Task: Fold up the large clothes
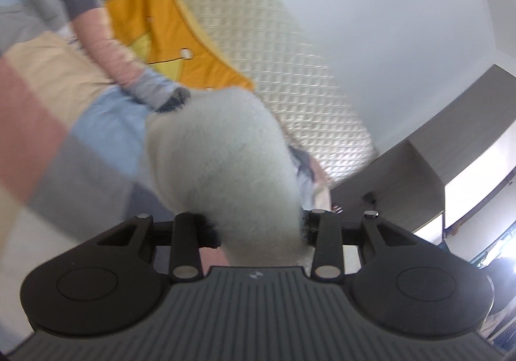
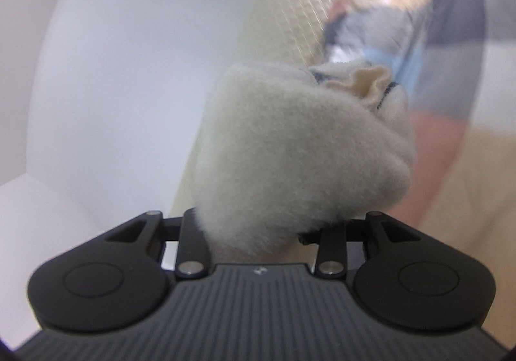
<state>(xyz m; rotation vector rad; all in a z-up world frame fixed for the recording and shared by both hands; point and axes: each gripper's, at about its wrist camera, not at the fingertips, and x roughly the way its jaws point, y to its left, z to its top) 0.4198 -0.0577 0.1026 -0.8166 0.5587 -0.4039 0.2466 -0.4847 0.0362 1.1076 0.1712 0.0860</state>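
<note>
Barely begun: the left gripper (image 1: 258, 229) and right gripper (image 2: 258, 229) each clamp a fleecy cream edge of the colour-block garment (image 1: 64, 122), held up over the bed (image 1: 258, 48), no fold visible yet

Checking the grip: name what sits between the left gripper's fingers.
A bunched white fleece fold of the garment fills the left gripper, seen in the left wrist view.

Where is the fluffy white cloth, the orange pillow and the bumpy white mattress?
fluffy white cloth (image 1: 222, 164), left wrist view, middle of the bunched fleece.
orange pillow (image 1: 161, 29), left wrist view, its orange front.
bumpy white mattress (image 1: 258, 48), left wrist view, bare quilted surface.
</note>
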